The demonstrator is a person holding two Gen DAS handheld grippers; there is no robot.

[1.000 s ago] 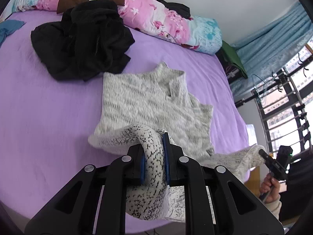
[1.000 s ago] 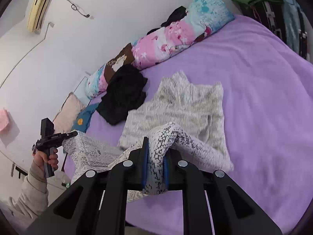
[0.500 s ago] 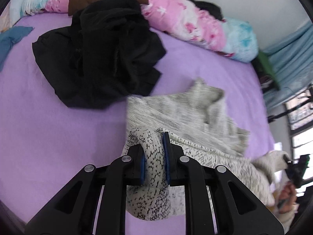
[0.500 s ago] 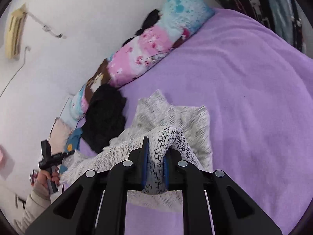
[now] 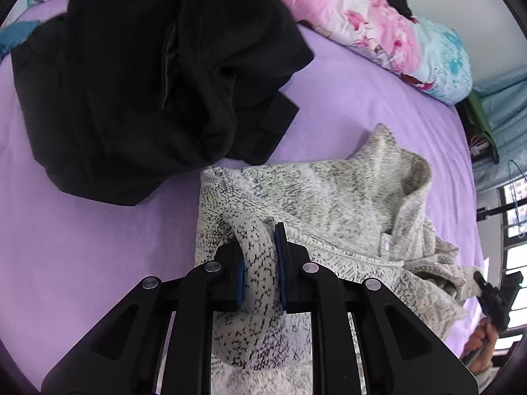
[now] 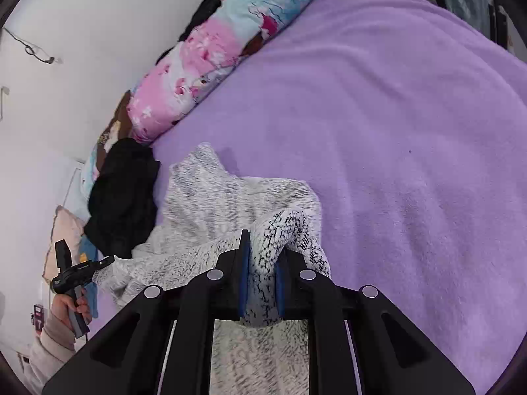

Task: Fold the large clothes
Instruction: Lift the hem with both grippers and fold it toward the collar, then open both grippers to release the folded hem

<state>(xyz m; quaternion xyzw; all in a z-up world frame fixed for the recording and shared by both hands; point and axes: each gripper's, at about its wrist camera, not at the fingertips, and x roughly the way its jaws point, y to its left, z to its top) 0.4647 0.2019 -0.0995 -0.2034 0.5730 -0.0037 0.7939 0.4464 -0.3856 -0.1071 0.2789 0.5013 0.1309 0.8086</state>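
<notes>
A fuzzy grey-and-white speckled sweater [image 5: 329,194] [image 6: 230,204] lies on the purple bed, its near half lifted and doubled over the far half. My left gripper [image 5: 260,253] is shut on a bunched fold of the sweater's hem at its left side. My right gripper [image 6: 262,263] is shut on another bunch of the same hem at its right side. The cloth hangs loose between the two grippers. In the right wrist view a hand holds the left gripper's handle [image 6: 70,273] at the far left.
A heap of black clothes [image 5: 148,75] [image 6: 123,194] lies just beyond the sweater's left corner. A rolled pink and blue floral quilt [image 5: 372,26] [image 6: 210,62] lines the wall. Open purple sheet [image 6: 395,131] spreads to the right. Curtains and a window [image 5: 507,177] stand past the bed.
Both grippers have carried the held hem forward and down over the sweater's body, toward the black clothes. The sweater now lies doubled, and the views look more steeply down.
</notes>
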